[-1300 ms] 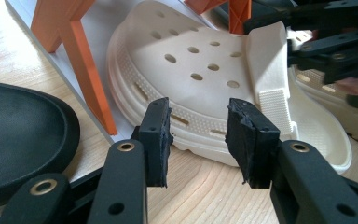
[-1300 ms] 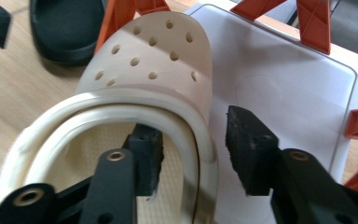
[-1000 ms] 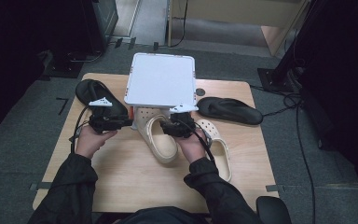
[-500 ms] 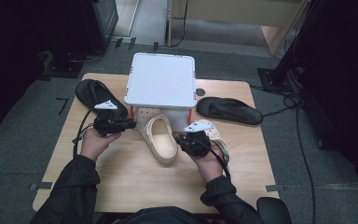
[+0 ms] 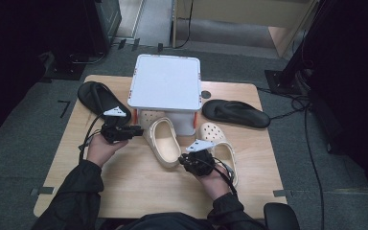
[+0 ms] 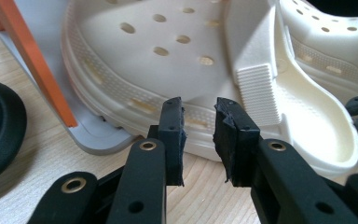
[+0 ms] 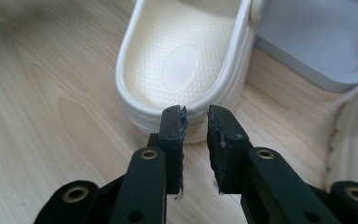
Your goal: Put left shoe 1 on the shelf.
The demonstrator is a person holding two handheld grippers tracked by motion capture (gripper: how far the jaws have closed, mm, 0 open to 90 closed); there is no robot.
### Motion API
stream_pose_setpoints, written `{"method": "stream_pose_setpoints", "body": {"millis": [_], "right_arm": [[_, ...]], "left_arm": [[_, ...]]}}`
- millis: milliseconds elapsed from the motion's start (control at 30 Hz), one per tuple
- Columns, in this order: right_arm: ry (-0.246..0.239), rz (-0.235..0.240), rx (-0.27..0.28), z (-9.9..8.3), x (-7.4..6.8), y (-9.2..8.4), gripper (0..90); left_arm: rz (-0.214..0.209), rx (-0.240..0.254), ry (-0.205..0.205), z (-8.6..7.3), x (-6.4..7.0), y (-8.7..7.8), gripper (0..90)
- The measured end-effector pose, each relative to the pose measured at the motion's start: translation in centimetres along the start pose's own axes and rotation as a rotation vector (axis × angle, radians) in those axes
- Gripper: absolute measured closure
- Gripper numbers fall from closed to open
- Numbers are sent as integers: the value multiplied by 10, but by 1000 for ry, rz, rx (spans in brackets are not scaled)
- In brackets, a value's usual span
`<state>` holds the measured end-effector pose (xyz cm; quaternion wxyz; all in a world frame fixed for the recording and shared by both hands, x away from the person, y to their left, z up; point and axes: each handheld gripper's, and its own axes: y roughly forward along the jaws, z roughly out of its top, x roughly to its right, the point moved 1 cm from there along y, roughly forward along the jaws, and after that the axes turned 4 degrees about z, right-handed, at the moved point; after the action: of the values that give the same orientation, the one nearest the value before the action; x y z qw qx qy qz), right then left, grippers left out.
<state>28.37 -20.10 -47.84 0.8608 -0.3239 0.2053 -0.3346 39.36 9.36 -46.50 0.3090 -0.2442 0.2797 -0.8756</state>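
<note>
Two cream clogs lie on the wooden table (image 5: 124, 191) in front of a white box (image 5: 165, 86), and the high view alone sets them among their neighbours: a black sandal (image 5: 96, 96) at the far left of the table, then the left gripper (image 5: 135, 131), the near clog (image 5: 162, 141) angled with its toe against the foot of the box, the right gripper (image 5: 184, 163) at that clog's heel, the second clog (image 5: 220, 146) just beside it, and another black sandal (image 5: 235, 112) to the right of the box. From above, the jaws themselves are too small to judge. The left gripper view settles that for its own pair: the left gripper (image 6: 199, 126) has its jaws narrowly apart with nothing between them, tips just short of the ribbed sole edge of the near clog (image 6: 168, 60) (holes on the toe cap, ridged strap hinge and open heel cup all plain here). It also shows an orange leg (image 6: 37, 65) of the box and, at the right edge, the tips of the other gripper. The right gripper view looks from the opposite end: the right gripper (image 7: 196, 123) has its jaws slightly apart and empty, having closed in and then eased open a little, just before the rounded heel of the near clog (image 7: 182, 60), whose pebbled footbed faces up, with the grey base of the box (image 7: 317, 42) beyond.
</note>
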Motion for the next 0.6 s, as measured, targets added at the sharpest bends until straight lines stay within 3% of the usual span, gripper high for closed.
{"method": "stream_pose_setpoints", "body": {"millis": [200,433,600], "right_arm": [[-26,52,10,2,-13,9,745],[-49,61,41,10,-22,21,742],[-43,102,38,10,-29,19,820]], "left_arm": [[7,-8,5,1,1,5,718],[13,0,1,1,-1,4,709],[15,25,-16,2,-5,-2,711]]}}
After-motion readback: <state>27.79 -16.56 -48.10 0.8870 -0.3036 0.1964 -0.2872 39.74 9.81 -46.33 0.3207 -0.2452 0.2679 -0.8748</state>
